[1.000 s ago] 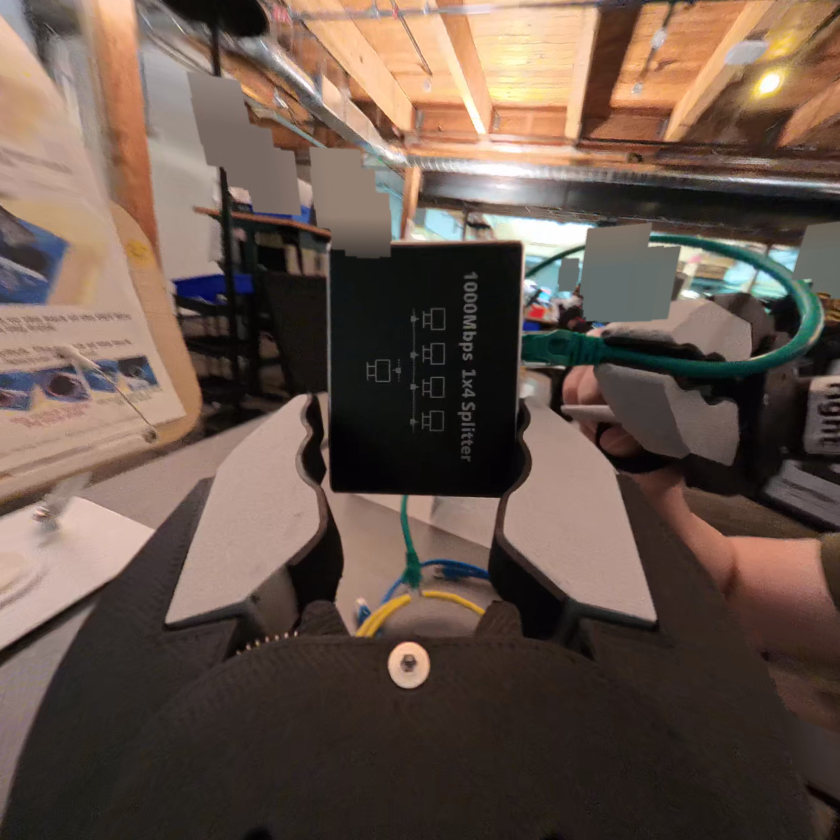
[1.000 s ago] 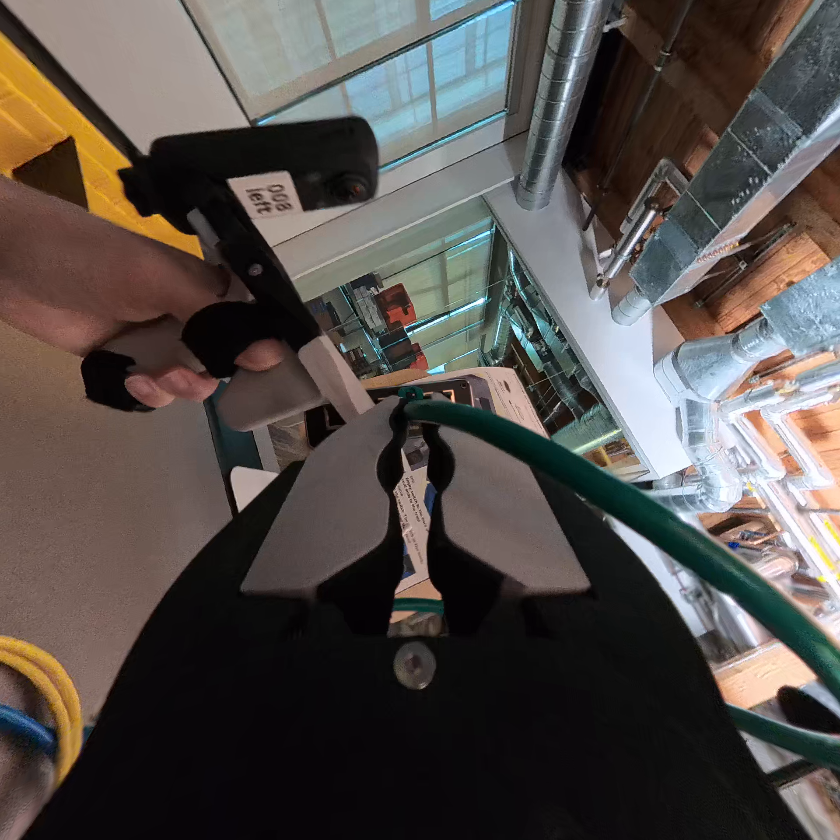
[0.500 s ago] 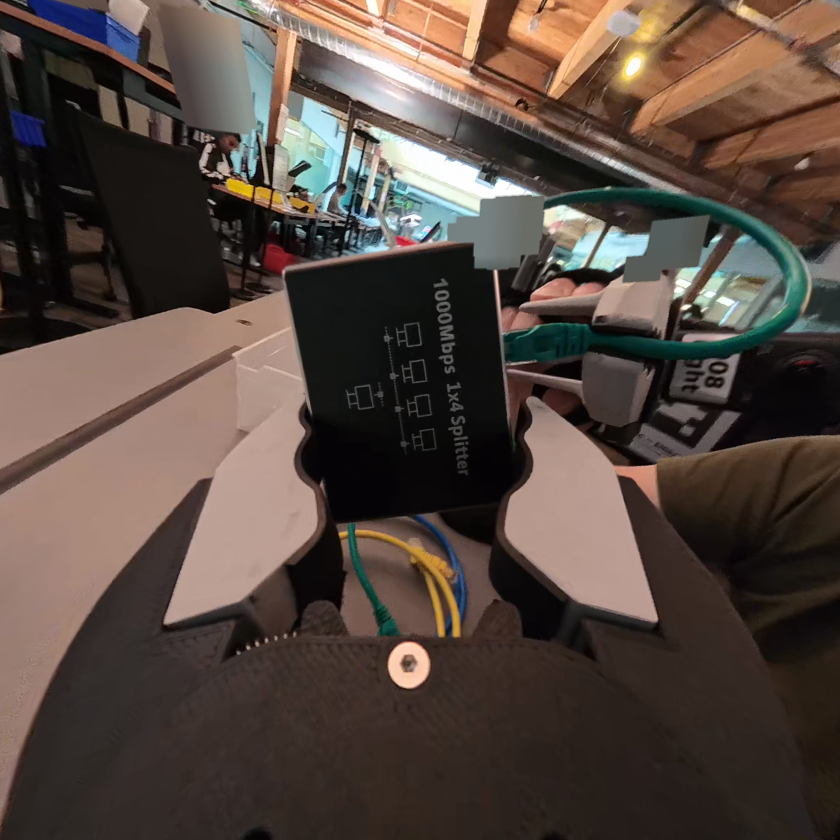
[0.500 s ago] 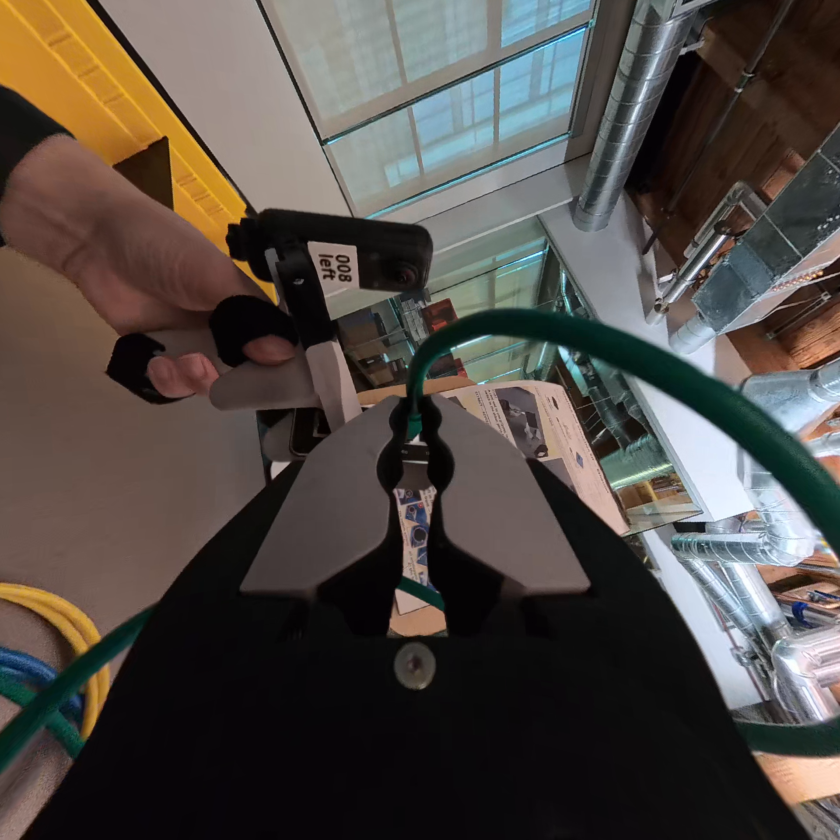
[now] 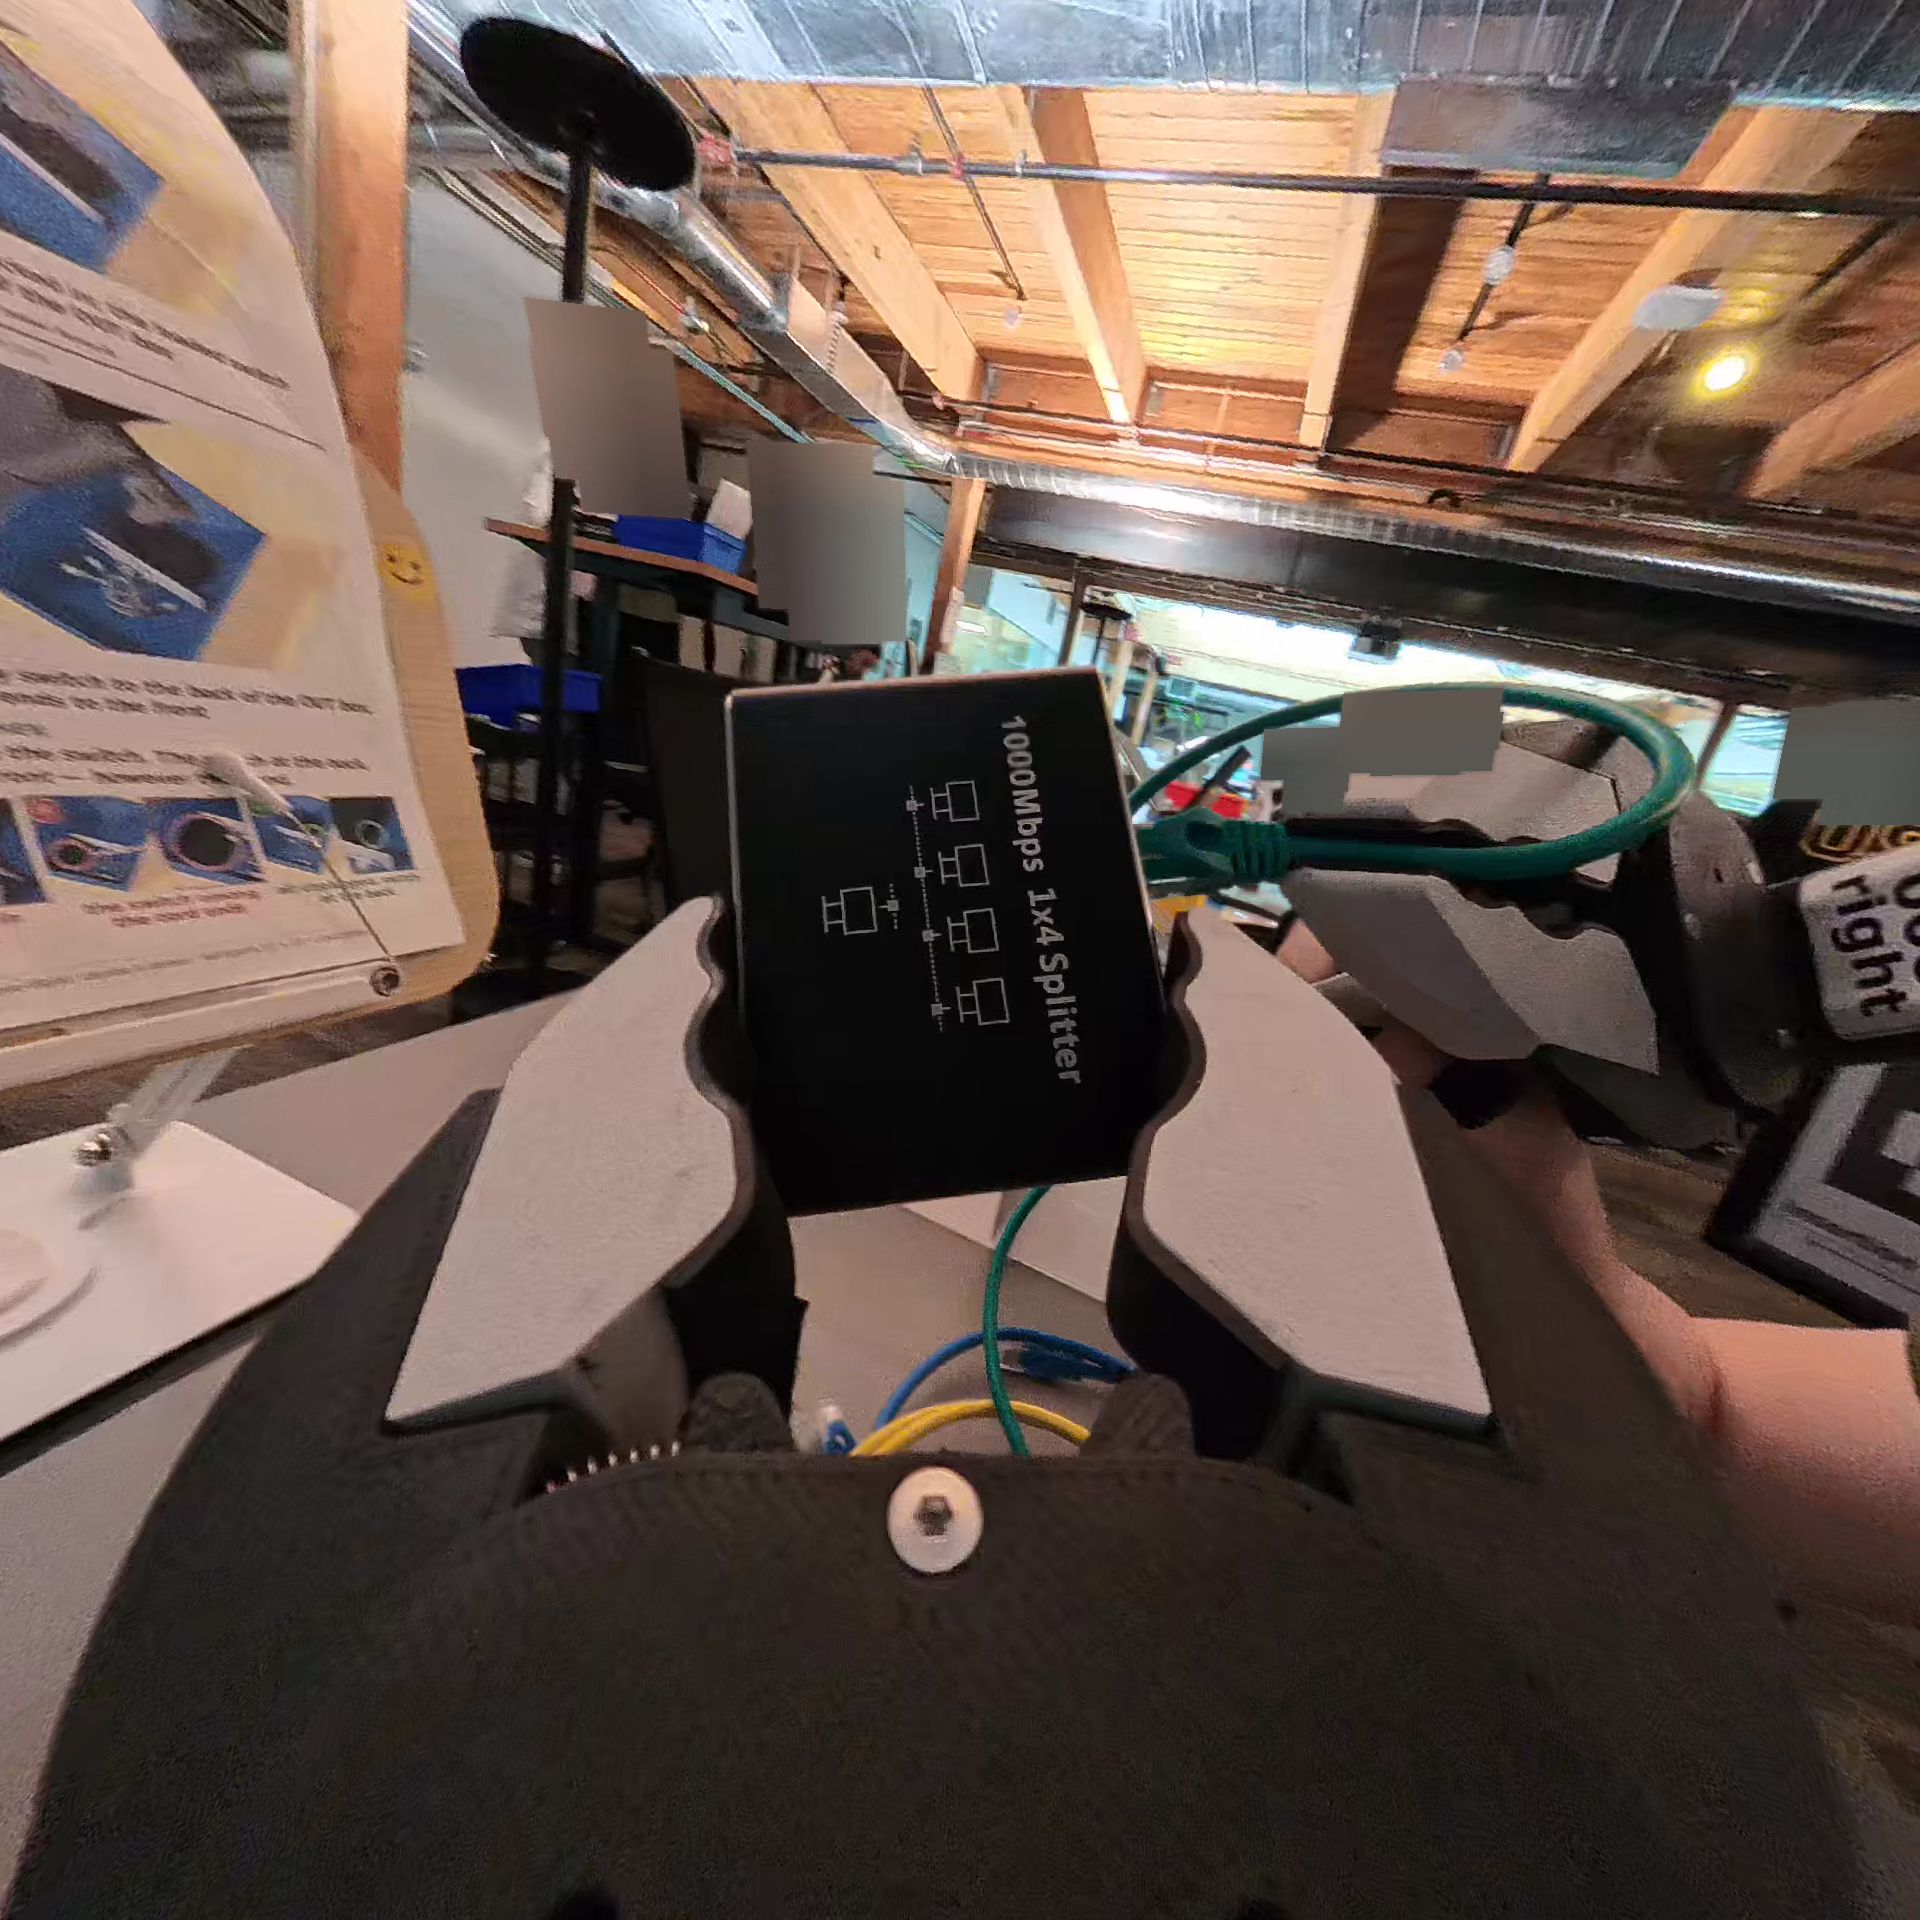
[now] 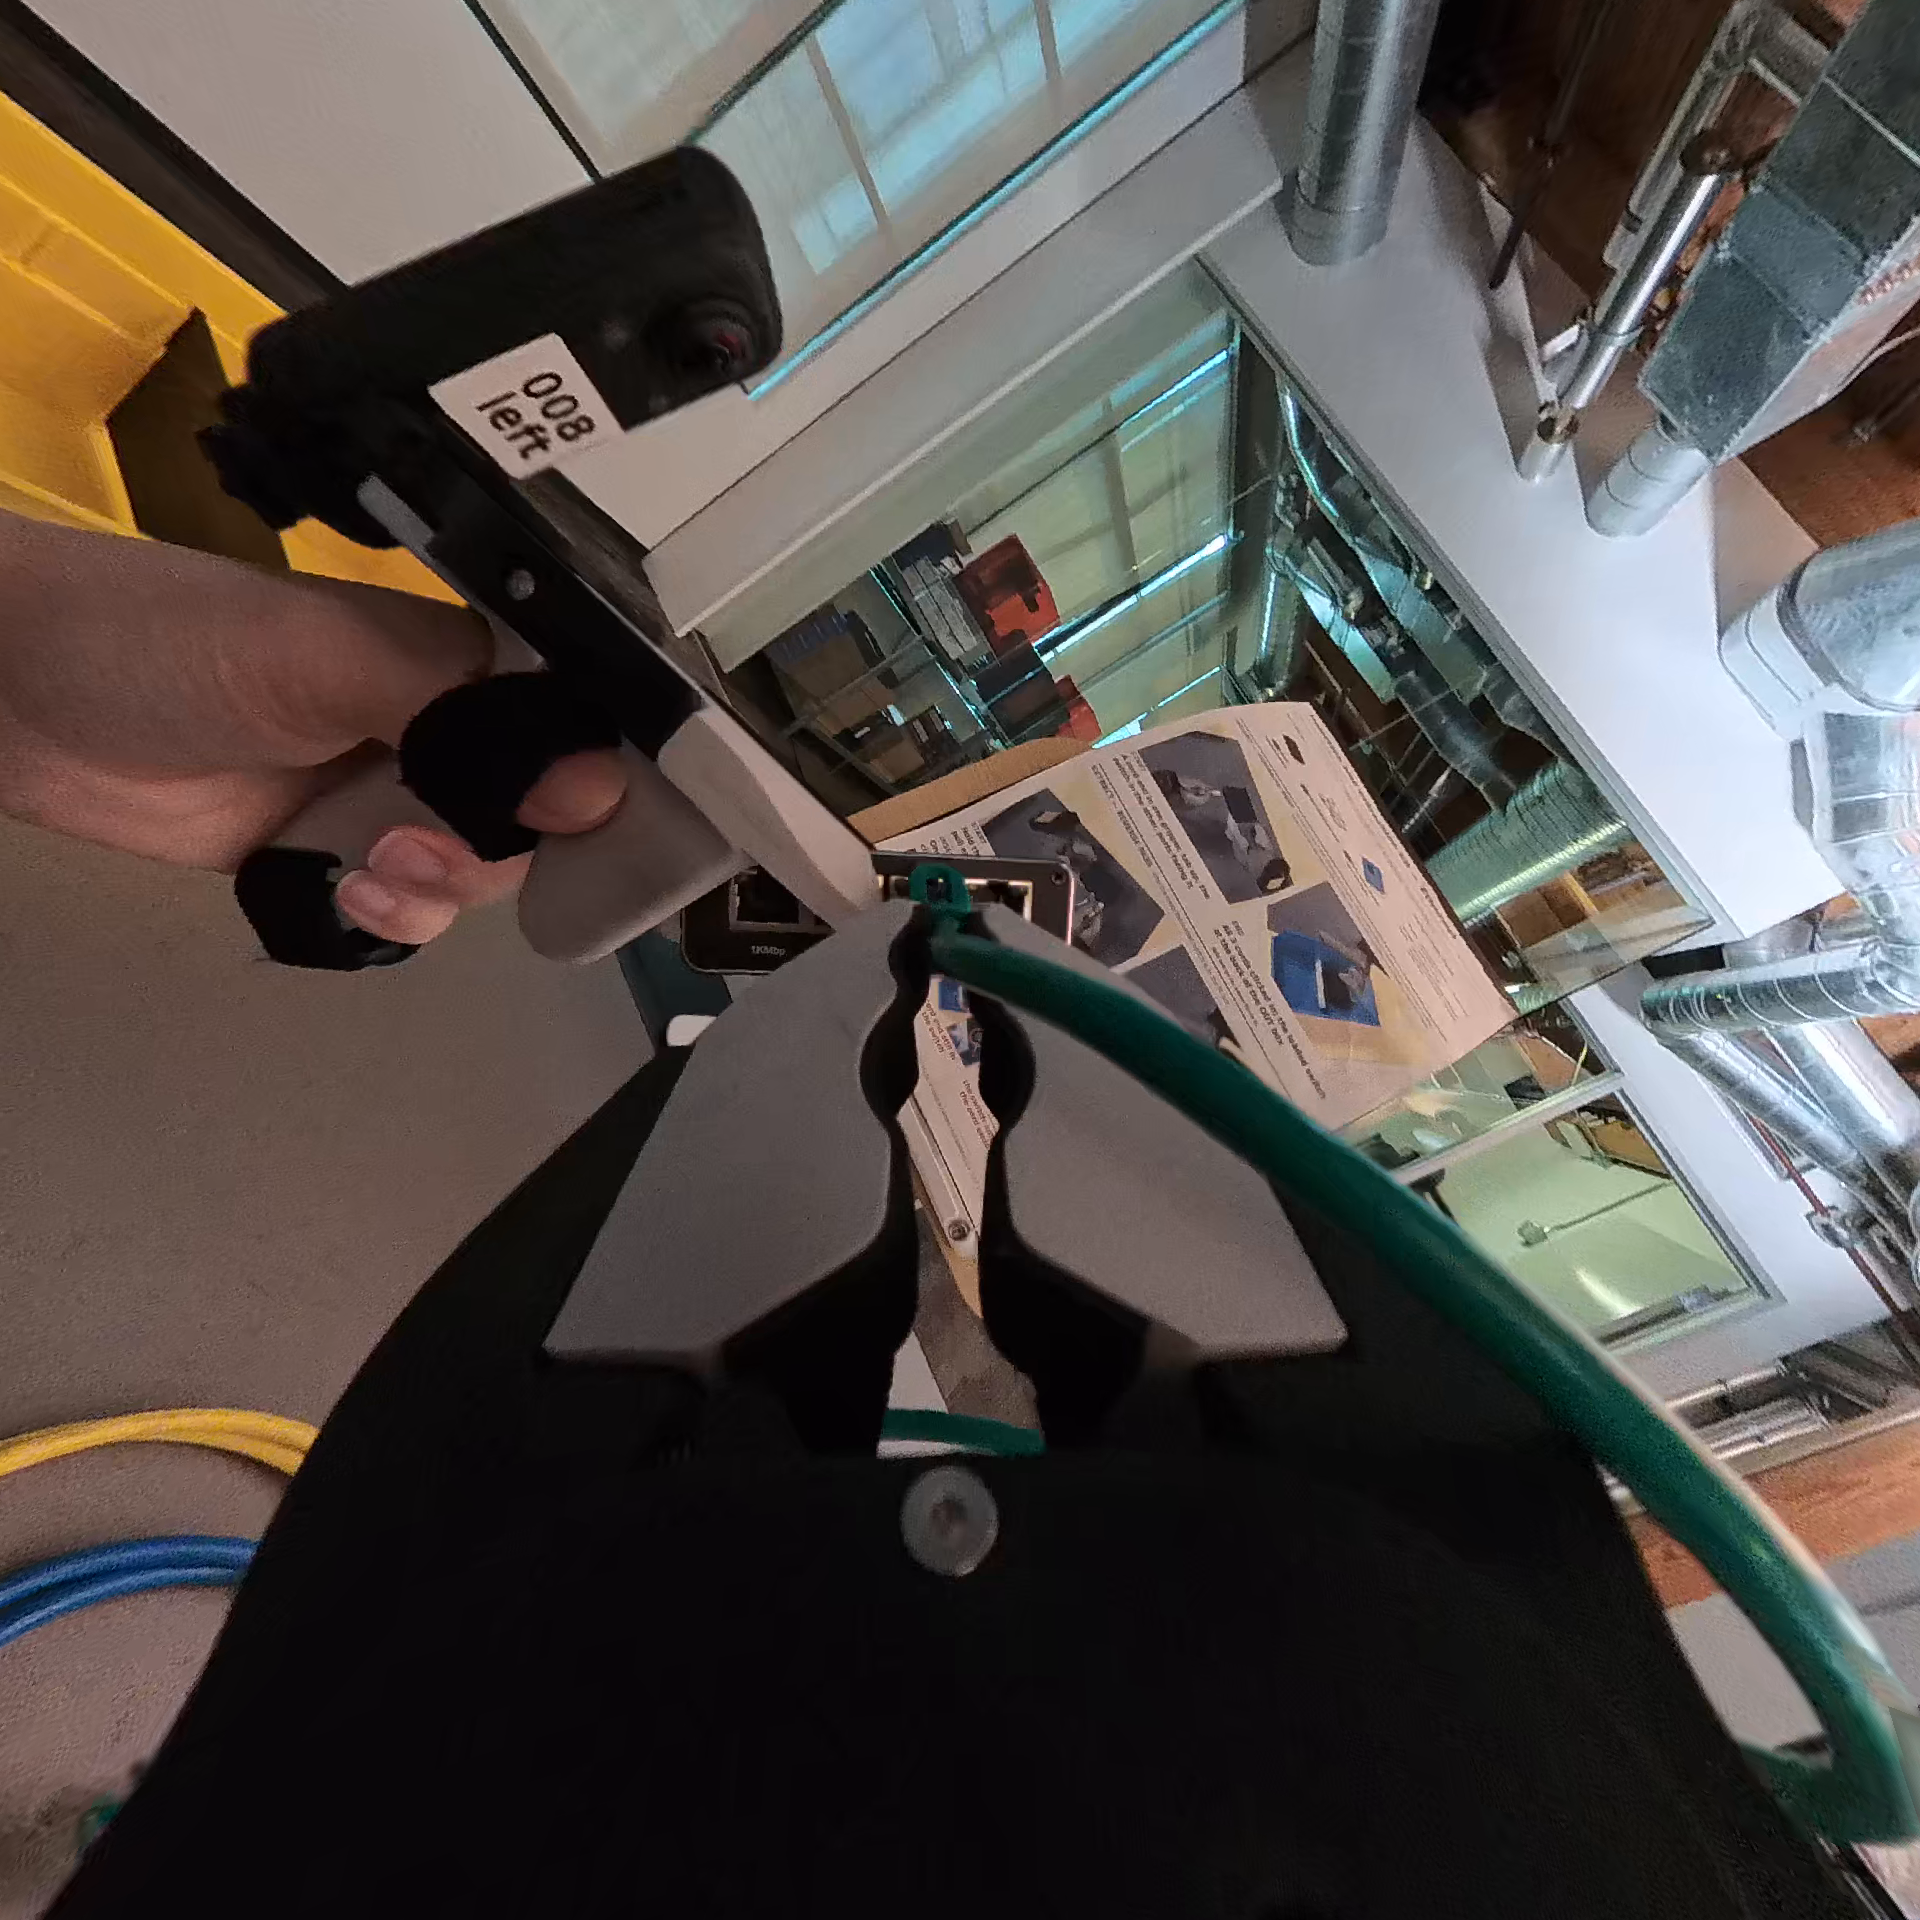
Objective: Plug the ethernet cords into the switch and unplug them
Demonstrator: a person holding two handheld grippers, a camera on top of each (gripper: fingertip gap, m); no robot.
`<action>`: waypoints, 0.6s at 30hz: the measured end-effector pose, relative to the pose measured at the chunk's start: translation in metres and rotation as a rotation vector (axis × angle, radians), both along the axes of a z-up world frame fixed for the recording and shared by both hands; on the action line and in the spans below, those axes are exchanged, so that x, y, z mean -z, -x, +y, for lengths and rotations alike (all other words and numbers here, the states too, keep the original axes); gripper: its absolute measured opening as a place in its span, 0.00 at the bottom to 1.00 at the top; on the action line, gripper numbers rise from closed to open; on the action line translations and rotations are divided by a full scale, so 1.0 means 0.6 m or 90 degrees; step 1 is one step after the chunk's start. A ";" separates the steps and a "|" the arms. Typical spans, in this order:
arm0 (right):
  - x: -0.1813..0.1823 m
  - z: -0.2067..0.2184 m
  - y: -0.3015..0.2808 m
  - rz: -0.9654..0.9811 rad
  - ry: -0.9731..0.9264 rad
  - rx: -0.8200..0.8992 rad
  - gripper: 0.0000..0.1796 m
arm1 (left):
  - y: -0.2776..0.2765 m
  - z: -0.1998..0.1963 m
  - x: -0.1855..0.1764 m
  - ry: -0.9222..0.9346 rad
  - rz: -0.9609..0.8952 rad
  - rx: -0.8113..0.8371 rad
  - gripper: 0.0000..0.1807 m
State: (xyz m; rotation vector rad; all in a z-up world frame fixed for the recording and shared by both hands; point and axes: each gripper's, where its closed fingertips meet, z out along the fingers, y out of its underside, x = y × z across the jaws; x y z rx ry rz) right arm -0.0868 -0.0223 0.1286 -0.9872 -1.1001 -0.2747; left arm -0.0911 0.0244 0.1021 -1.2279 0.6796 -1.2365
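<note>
Between our left gripper's (image 5: 948, 997) grey fingers sits the flat black rectangular switch (image 5: 935, 935), clamped upright; our right gripper (image 6: 940, 935) pinches the green ethernet cord's (image 5: 1455, 852) plug right at its side ports.

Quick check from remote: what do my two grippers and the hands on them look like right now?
Both are alike: the left gripper and right gripper have a black textured body, one pale screw at the centre, and two flat grey fingers with wavy black inner edges. The left one carries a black camera with a white label. Black loop straps wrap the fingers of the hand on its grey handle.
</note>
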 end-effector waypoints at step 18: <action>-0.007 0.012 -0.007 0.143 0.120 -0.040 0.15 | 0.027 0.003 -0.027 -0.014 -0.064 -0.070 0.42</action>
